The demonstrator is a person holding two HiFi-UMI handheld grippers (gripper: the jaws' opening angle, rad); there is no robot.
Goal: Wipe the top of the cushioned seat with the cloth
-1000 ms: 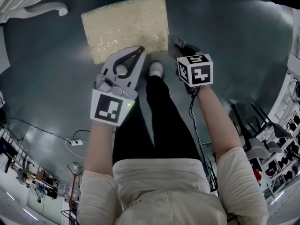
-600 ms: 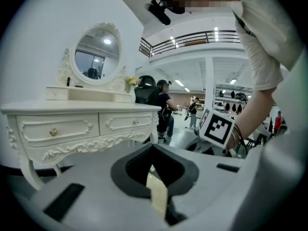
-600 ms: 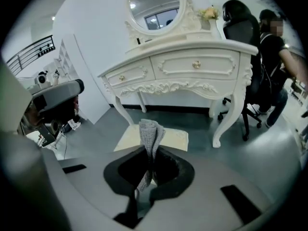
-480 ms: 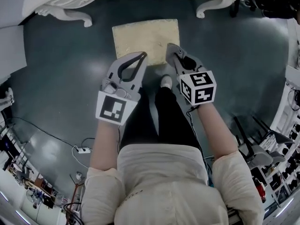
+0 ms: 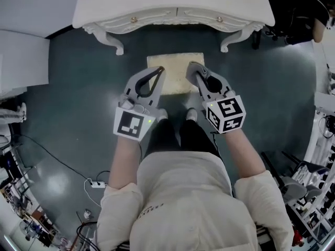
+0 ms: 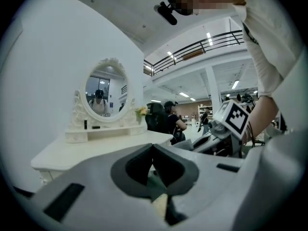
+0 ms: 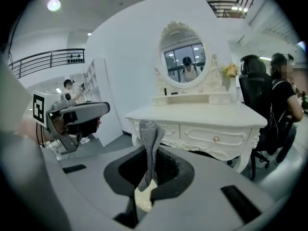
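Note:
The cushioned seat (image 5: 175,73) is a pale yellow square pad on the dark floor, just in front of the dressing table. Both grippers are held out over its near edge, well above it. My left gripper (image 5: 159,70) has its jaws closed tip to tip with nothing between them; in the left gripper view (image 6: 153,149) a sliver of the seat (image 6: 160,205) shows below. My right gripper (image 5: 191,67) is shut on a grey knitted cloth (image 7: 149,139), which sticks up in a rolled strip between the jaws. The seat (image 7: 143,199) shows beneath them.
A white carved dressing table (image 5: 172,5) with an oval mirror (image 7: 183,57) stands beyond the seat. A white cabinet (image 5: 21,56) is at the left. Cables and a power strip (image 5: 95,183) lie on the floor. Black chairs (image 5: 296,25) and seated people (image 7: 284,97) are at the right.
The head view has risen and pulled back: the seat looks smaller and farther, and the dressing table has come fully into view. Both grippers stay shut in front of the body.

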